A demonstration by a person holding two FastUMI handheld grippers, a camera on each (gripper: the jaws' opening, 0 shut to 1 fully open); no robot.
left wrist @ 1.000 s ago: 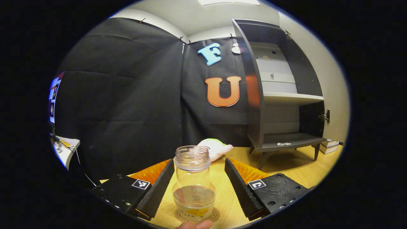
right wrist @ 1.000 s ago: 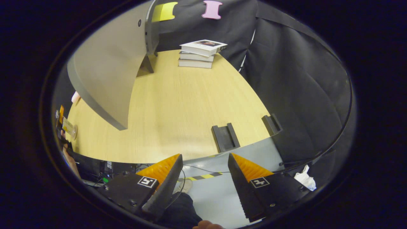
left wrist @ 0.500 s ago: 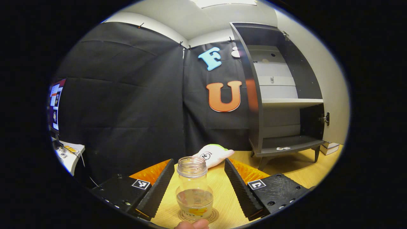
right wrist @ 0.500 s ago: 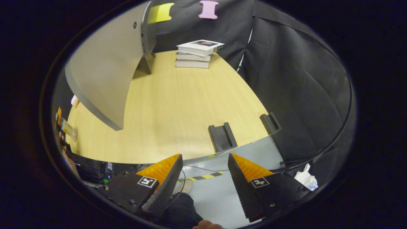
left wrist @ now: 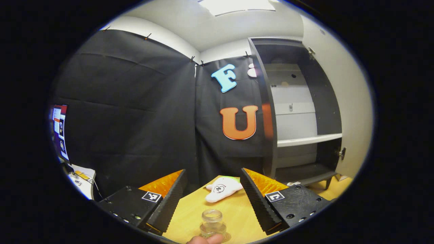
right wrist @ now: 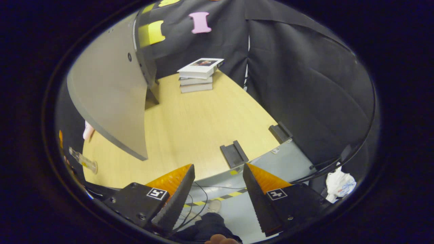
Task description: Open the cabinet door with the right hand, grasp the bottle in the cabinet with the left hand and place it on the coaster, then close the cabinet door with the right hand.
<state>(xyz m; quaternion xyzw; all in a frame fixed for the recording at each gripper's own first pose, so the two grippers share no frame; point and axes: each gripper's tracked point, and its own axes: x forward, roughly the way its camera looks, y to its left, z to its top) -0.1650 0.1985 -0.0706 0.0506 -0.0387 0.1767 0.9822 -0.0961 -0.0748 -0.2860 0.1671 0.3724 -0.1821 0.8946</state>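
Note:
A clear glass bottle (left wrist: 212, 223) with a little liquid stands upright on a round coaster (left wrist: 226, 236) on the wooden table. My left gripper (left wrist: 213, 195) is open, raised above and behind the bottle, touching nothing. The grey cabinet (left wrist: 295, 112) stands at the right with its door swung open and its shelves bare. In the right gripper view the open door (right wrist: 108, 98) hangs at the left, and the bottle (right wrist: 83, 161) shows small at the far left edge. My right gripper (right wrist: 218, 189) is open over the table's near edge, apart from the door.
A white plush toy (left wrist: 222, 188) lies behind the bottle. A stack of books (right wrist: 198, 74) sits at the table's far end beside the cabinet. Two dark holders (right wrist: 234, 154) rest near the table's front edge. A monitor (left wrist: 60, 130) stands at the far left.
My left gripper has drawn back and up from the bottle, which stays on the coaster. The right gripper view has tilted slightly; the door stands as before.

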